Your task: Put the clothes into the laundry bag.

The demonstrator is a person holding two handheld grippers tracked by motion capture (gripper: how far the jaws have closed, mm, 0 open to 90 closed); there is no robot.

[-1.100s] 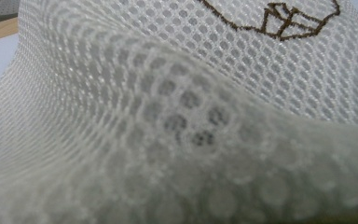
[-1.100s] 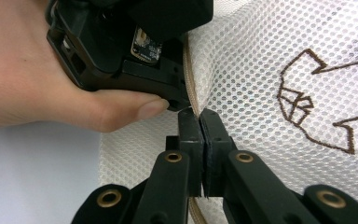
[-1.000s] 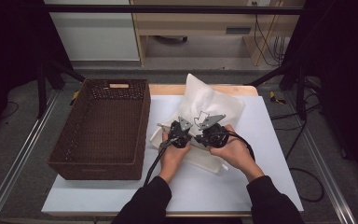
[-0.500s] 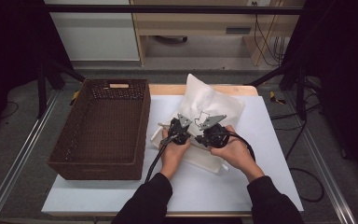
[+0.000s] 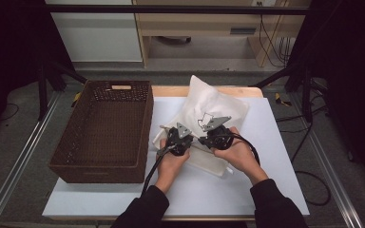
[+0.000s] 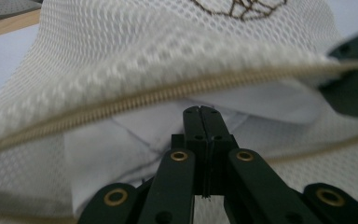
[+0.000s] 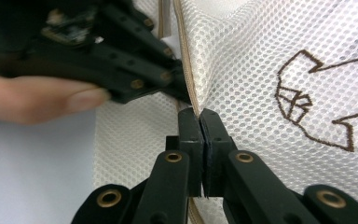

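A white mesh laundry bag with a beige zipper and a brown stitched logo lies on the white table, right of the basket. Its mouth gapes, and a white cloth lies inside. My left gripper reaches into the mouth; in the left gripper view its jaws are shut on that cloth. My right gripper is shut on the bag's zipper edge and holds it up, with its tips close beside the left gripper.
A brown wicker basket stands empty at the left of the table. Bare white tabletop lies to the right of and in front of the bag. The person's hands and dark sleeves come in from the bottom edge.
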